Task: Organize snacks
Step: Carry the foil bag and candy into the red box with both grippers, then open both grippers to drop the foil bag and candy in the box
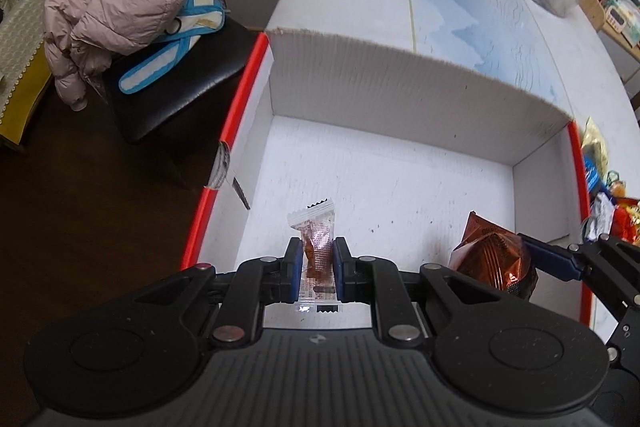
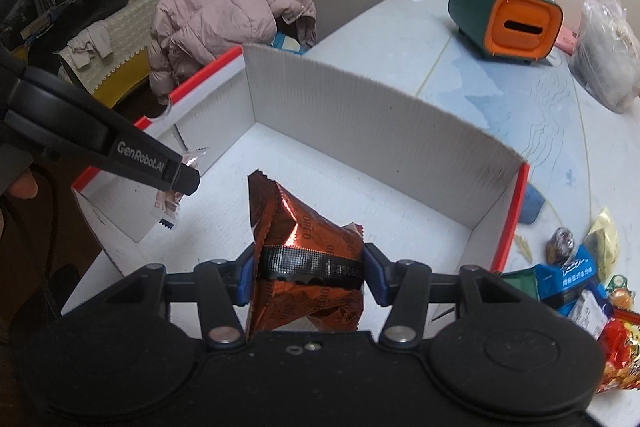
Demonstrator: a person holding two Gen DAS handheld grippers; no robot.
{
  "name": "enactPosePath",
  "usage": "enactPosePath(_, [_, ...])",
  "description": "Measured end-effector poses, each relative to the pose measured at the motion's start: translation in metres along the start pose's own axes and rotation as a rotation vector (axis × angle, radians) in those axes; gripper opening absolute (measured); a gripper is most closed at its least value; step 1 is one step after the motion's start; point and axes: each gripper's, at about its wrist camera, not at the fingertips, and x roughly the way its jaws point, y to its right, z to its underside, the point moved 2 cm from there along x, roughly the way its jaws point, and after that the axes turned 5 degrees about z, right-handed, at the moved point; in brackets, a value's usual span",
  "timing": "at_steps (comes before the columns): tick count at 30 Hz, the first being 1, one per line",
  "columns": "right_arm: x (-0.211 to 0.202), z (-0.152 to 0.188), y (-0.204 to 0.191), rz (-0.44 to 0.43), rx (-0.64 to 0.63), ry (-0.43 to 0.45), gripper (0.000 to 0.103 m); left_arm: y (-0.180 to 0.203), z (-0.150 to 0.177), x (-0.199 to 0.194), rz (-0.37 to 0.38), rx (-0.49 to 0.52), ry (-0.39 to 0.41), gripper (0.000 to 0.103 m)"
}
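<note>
Now both grippers hover over the white, red-edged cardboard box [image 1: 400, 99] at frame centre, the left gripper [image 1: 316, 267] clamping a small clear upright sachet [image 1: 316, 243], the right gripper [image 2: 306, 275] clamping a copper foil Oreo packet [image 2: 296, 227].

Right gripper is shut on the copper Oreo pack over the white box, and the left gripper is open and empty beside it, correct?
Not quite. The left gripper is not open and empty: the left wrist view shows it shut on a small clear sachet. The rest holds: the right gripper is shut on the copper Oreo pack over the white box.
</note>
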Motion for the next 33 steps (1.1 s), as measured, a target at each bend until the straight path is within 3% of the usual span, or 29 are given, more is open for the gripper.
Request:
enactPosePath(10, [0.012,0.004,-0.003,0.003,0.022,-0.038,0.054,0.004,0.010,0.015,0.005,0.040,-0.024,0.016])
enactPosePath(14, [0.011,0.005,-0.002,-0.003,0.036,-0.027,0.064,0.002,0.013,0.016,0.010,0.037,-0.027,0.017])
enactPosePath(18, [0.007,0.005,-0.001,-0.001,0.042,-0.015,0.064,0.001,0.016,0.014,0.021,0.036,-0.015,0.019])
enactPosePath(23, [-0.002,0.008,0.002,-0.001,0.059,0.005,0.068,0.001,0.020,0.006,0.065,0.042,0.014,0.019])
enactPosePath(27, [-0.010,0.010,0.004,0.005,0.067,0.026,0.072,0.003,0.024,-0.004,0.093,0.041,0.042,0.030])
enactPosePath(33, [-0.025,0.012,0.005,0.006,0.078,0.054,0.075,0.001,0.029,-0.020,0.168,0.028,0.086,0.031])
